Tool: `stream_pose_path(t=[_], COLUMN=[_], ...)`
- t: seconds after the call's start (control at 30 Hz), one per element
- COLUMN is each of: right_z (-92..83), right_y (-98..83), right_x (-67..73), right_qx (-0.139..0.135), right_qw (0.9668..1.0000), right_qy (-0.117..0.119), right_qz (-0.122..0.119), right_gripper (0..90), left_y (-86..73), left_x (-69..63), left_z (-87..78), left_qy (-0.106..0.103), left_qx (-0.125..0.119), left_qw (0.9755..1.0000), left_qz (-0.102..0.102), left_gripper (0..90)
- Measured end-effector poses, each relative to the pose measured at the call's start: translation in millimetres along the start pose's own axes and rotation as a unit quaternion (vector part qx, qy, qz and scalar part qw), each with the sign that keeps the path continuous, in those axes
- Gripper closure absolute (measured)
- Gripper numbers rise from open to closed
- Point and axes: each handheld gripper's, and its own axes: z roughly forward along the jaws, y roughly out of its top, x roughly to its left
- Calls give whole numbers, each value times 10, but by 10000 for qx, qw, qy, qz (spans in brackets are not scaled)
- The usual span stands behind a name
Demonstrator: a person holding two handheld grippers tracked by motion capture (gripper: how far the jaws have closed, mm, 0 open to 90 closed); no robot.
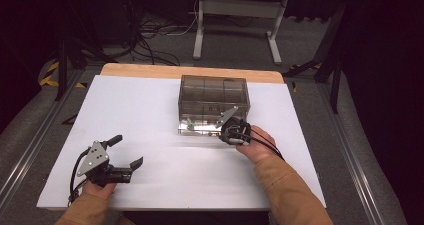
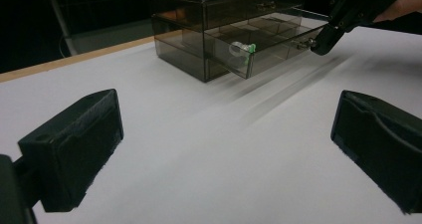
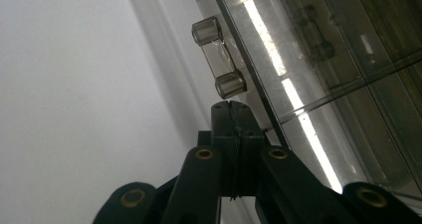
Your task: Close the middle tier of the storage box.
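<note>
Nearest the camera, at the near left of the white table [image 1: 150,110], the left gripper [image 1: 126,151] rests in the person's hand with its jaws spread wide and nothing between them, seemingly parked clear of the work. Bare tabletop lies between it and the smoky clear drawer box [image 1: 214,97] at the far middle. Its bottom drawer [image 2: 259,55] stands pulled partly out, with a small green-tipped item [image 2: 242,49] inside. At the right, the right gripper [image 3: 232,107] is clenched on nothing, its tips just beside the drawer handle [image 3: 219,59], probably to nudge the drawer. Nothing blocks it.
</note>
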Motion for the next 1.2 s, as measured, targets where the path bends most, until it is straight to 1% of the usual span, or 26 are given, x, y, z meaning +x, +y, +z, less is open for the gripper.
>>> stream_pose_path(t=[0.27,0.33,0.43,0.5,0.57,0.63,0.67,0.7,0.73,0.77,0.8,0.87,0.9,0.93,0.97,1.07,1.2], right_z=[-8,-12,-13,-15,-11,-12,-11,-11,-9,-10,-10,-17,-17,-13,-10,-5,15], right_y=[15,20,23,21,17,18,22,22,26,29,29,35,35,37,37,38,44], right_x=[0,6,-11,-17,-40,-42,-58,-58,-55,-69,-69,-82,-82,-97,-107,-114,-139], right_qx=[-40,-29,-35,-25,-95,-107,-135,-135,-156,-199,-199,-239,-239,-273,-291,-299,-369], right_qw=[10000,10000,9999,9999,9997,9997,9996,9996,9994,9992,9992,9987,9987,9983,9983,9980,9971], right_qy=[-37,-73,-101,-137,-177,-195,-244,-244,-269,-321,-321,-384,-384,-453,-467,-486,-592], right_qz=[-3,52,26,41,105,136,82,82,146,159,159,221,221,233,210,256,304], right_gripper=[900,900,900,900,900,900,900,900,900,900,900,900,900,900,900,900,890], left_y=[-1,-2,-2,-1,-1,-1,-2,-1,-1,-1,-2,-1,-1,-1,-1,-1,-2], left_x=[-2,-2,-2,0,1,0,1,1,1,1,1,1,1,1,1,1,1], left_z=[2,3,4,4,4,4,4,4,3,3,3,3,3,3,3,3,3], left_qy=[0,0,0,0,-1,2,2,2,4,3,3,0,0,0,0,0,-2], left_qx=[-10,-7,-8,-6,-2,-5,-4,-6,-6,-6,-6,-7,-7,-6,-7,-7,-7], left_qw=[10000,10000,10000,10000,10000,10000,10000,10000,10000,10000,10000,10000,10000,10000,10000,10000,10000], left_qz=[-18,-18,-22,-5,-4,-6,-5,-5,-4,-7,-7,-5,-5,-7,-7,-5,-5], left_gripper=[9,9,9,9,9,9,9,9,9,9,9,9,9,9,9,9,9])
